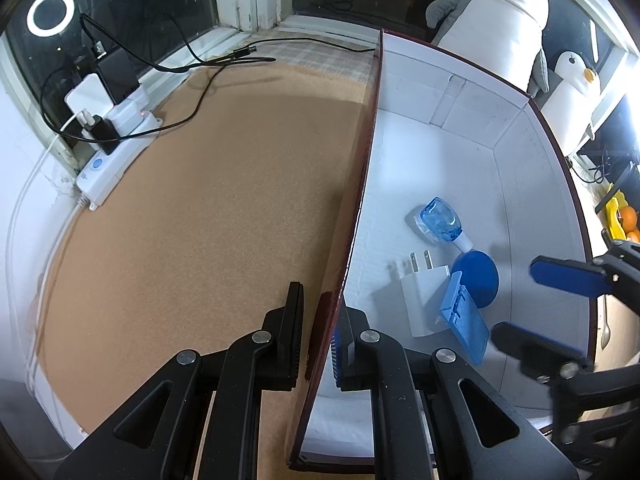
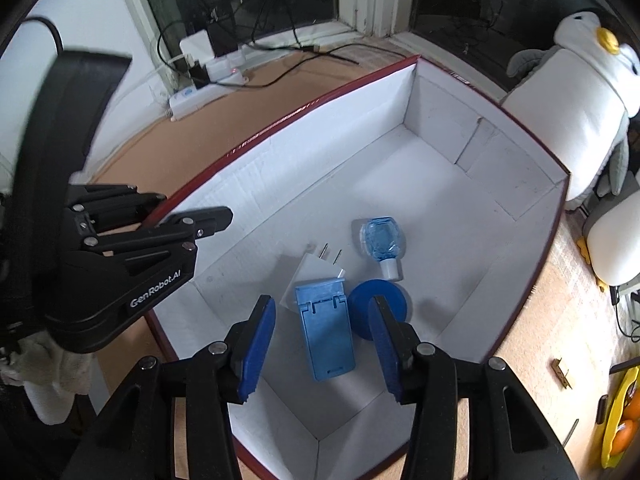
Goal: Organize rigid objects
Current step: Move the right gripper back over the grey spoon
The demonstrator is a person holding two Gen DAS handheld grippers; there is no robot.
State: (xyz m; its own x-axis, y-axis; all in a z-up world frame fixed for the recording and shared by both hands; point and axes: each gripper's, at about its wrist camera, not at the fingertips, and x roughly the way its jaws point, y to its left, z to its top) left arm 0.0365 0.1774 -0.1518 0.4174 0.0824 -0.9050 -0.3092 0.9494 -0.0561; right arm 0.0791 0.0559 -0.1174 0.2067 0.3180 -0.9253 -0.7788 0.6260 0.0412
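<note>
the left gripper [image 1: 320, 336] straddles the red-edged left wall of the box [image 1: 362, 184], one of its fingers [image 1: 294, 332] outside over the cork-topped desk [image 1: 200, 208] and the other inside; the wall sits in the gap and the pads look pressed close to it, though whether they truly clamp it is hard to tell from this angle. the box is open-topped, white inside, and takes up the right part of the desk, its far corner reaching toward the window edge. the right gripper [image 2: 324, 340] hangs above the near end of the box with its fingers spread wide and nothing between them. directly below that gap, on the box floor, lies a light blue phone stand [image 2: 326, 334], flat and lengthwise, with its far end overlapping a white charger plug [image 2: 310, 276] whose two prongs point toward the far wall. just beside the stand on its right is a dark blue round lid [image 2: 368, 304], partly hidden by the right finger. beyond the lid lies a small clear blue bottle [image 2: 380, 240] on its side, its white neck pointing at the lid and nearly touching it. all four things cluster in the near half of the box floor. at the desk's far left corner sits a white power strip [image 1: 108, 160] with chargers and black cables. two plush penguins [image 1: 508, 12] stand behind the box's far right wall.
</note>
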